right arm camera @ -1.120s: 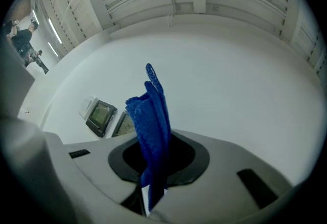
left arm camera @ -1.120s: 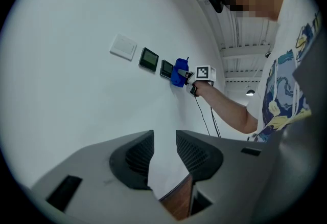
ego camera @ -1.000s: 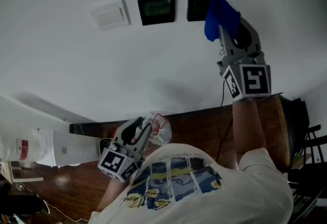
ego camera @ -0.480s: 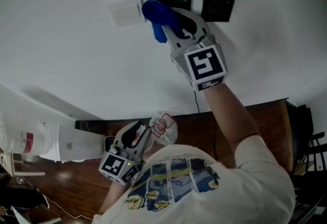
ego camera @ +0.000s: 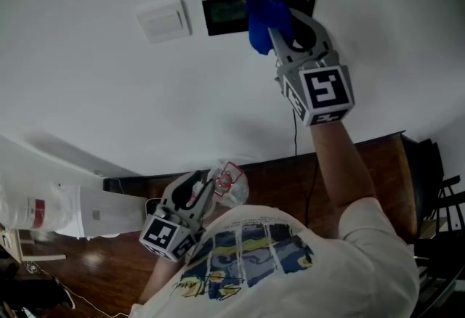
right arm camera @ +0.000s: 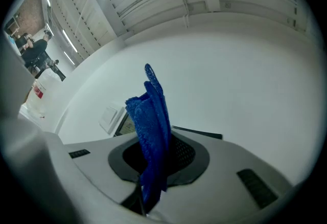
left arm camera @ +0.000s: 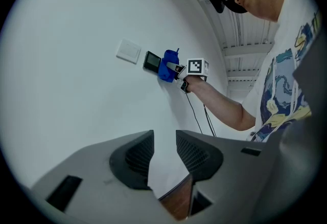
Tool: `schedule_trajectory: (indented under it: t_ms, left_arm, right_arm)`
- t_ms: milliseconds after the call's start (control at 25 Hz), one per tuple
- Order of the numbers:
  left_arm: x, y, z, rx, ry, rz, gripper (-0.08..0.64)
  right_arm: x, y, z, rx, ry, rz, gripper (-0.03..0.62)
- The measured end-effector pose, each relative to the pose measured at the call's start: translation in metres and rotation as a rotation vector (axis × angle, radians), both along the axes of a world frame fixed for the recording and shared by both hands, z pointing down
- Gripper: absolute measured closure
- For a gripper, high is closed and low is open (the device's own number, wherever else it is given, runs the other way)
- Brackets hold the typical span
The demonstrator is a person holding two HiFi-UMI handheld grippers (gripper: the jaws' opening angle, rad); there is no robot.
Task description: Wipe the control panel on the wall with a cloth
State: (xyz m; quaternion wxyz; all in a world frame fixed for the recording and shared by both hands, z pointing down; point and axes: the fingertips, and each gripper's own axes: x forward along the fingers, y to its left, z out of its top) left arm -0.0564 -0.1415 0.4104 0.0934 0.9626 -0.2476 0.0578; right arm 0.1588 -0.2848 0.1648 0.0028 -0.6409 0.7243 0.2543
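Two black control panels sit side by side on the white wall, the left panel (ego camera: 225,14) showing and the right panel (ego camera: 305,0) partly covered. My right gripper (ego camera: 285,27) is shut on a blue cloth (ego camera: 261,19), which presses on the wall between the two panels. In the right gripper view the cloth (right arm camera: 152,126) stands up from the jaws, with the left panel (right arm camera: 127,125) just behind it. My left gripper (ego camera: 200,189) hangs low by the person's chest; its jaws stand a narrow gap apart with nothing between them (left arm camera: 164,149). From there the cloth (left arm camera: 167,66) shows far off.
A white wall switch (ego camera: 164,19) sits left of the panels. A black cable (ego camera: 296,136) hangs down the wall below the right gripper. A crumpled clear plastic thing (ego camera: 228,182) lies near the left gripper. Dark wooden floor (ego camera: 276,178) runs below. Two people (right arm camera: 38,57) stand far off.
The right gripper swept the cloth left from the right panel to the edge of the white switch, then back right to between the two panels. The left gripper barely moved.
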Motion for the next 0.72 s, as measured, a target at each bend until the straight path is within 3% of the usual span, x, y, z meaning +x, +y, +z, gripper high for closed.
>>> schedule_trajectory:
  t_ms: [440,600,720]
  left_arm:
    - [0.037,0.004,0.005,-0.016,-0.017,0.058,0.448]
    - [0.039,0.003,0.001,-0.015,-0.01,0.045,0.448]
    - [0.033,0.002,0.006,-0.035,-0.024,0.033,0.448]
  right_arm:
    - [0.119,0.028,0.007,-0.003,-0.059,0.208,0.508]
    - [0.116,0.036,0.008,-0.003,-0.06,0.202,0.508]
    - [0.076,0.046,-0.001,0.036,-0.05,0.114,0.508]
